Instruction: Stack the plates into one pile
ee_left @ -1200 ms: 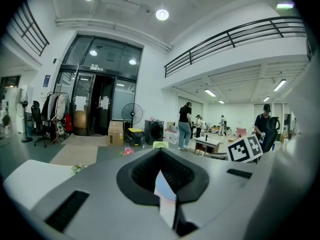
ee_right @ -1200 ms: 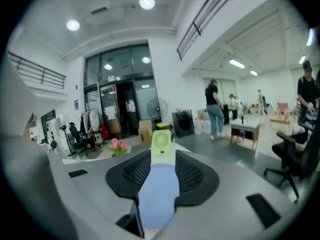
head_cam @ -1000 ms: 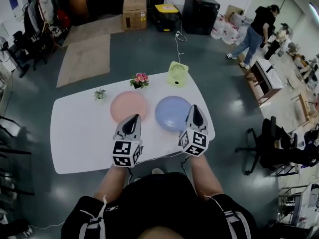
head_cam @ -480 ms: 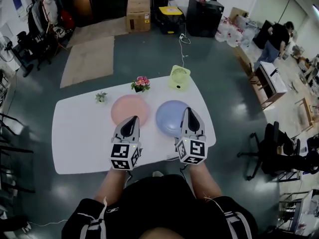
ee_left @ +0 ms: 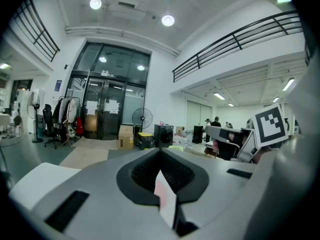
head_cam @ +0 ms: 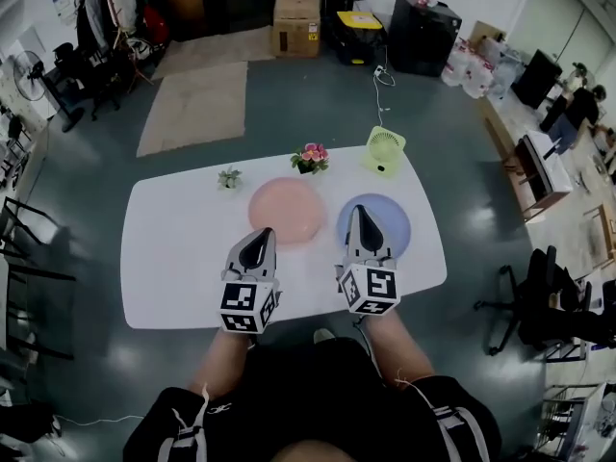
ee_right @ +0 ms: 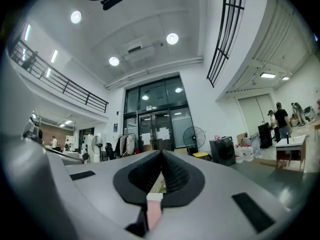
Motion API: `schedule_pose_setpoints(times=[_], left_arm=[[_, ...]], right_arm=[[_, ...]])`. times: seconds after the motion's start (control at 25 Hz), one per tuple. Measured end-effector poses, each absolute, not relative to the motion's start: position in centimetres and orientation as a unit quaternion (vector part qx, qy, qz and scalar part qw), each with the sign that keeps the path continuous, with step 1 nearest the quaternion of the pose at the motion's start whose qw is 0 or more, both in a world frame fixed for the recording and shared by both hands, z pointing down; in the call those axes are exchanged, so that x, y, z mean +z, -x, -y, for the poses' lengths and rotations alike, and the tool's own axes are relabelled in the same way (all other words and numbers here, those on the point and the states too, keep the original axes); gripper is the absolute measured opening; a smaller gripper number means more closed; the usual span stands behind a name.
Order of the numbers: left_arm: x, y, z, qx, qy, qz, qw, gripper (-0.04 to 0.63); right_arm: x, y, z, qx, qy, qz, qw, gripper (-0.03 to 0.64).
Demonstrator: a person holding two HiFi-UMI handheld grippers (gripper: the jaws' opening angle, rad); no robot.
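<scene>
Two plates lie apart on the white table: a pink plate in the middle and a blue plate to its right. My left gripper hovers at the pink plate's near left edge, shut and empty. My right gripper sits over the blue plate's left part and hides it, also shut with nothing held. In the left gripper view the left gripper has its jaws closed tip to tip. The right gripper looks the same in the right gripper view. Both point level, out across the room.
A green desk fan, a pot of pink flowers and a small green plant stand along the table's far edge. A black office chair stands on the floor to the right, and a beige rug lies beyond the table.
Both grippers slid left across the table, still shut. The right one went from the blue plate's right edge to its left part. The left one now sits by the pink plate's near left edge.
</scene>
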State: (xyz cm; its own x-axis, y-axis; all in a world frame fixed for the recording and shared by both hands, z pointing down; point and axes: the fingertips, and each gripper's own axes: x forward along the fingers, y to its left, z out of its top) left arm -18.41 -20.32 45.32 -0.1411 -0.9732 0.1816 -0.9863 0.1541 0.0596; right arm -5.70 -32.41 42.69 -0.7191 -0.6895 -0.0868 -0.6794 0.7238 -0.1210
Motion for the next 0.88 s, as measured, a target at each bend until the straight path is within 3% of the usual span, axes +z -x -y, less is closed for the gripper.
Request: schedule_pose_setpoints(times=[0.44, 0.88], left_arm=[[44.7, 33.9, 9.4, 0.057, -0.704, 0.703, 0.085, 0.012], [42.4, 34.9, 8.6, 0.045, -0.741, 0.666, 0.072, 0.012]], right_arm=[[43.8, 19.5, 18.7, -0.07, 0.446, -0.89, 0.065, 0.015], [43.8, 20.6, 17.1, -0.075, 0.489, -0.867, 0.059, 0.017]])
